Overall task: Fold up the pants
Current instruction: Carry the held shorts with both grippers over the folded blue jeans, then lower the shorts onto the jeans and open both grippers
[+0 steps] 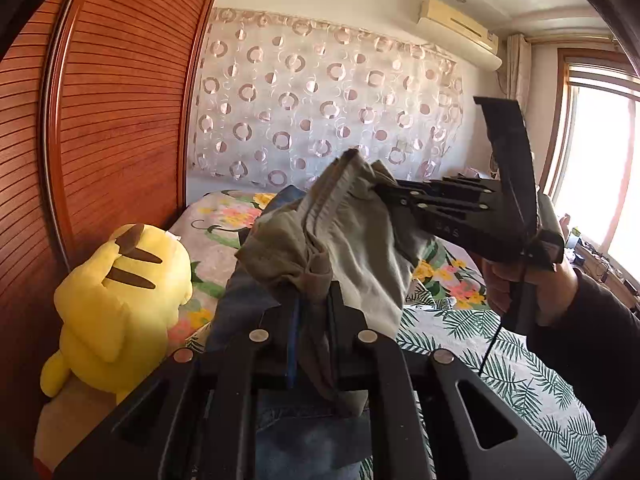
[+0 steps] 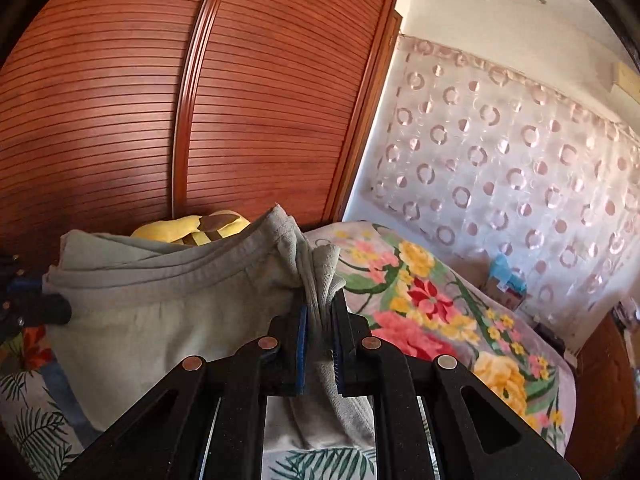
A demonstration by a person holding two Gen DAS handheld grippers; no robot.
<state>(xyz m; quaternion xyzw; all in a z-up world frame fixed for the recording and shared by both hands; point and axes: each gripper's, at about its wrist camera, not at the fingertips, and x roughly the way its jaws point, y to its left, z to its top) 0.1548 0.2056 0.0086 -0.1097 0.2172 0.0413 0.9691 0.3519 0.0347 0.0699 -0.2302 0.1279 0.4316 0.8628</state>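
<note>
The pants [image 2: 168,320] run off below both views, hiding most of the plush toy [image 2: 200,228].

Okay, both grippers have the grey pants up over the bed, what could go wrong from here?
1. The left gripper pinches a bunched wad of the grey pants, so the fold may come out crooked.
2. The right gripper clamps only a narrow bit of the waistband; a tug might pull it free.
3. Blue jeans lie beneath and could be dragged along.

Black left gripper [image 1: 312,300], silver rivets, blue pads, dark sleeve [image 1: 592,320]
</note>
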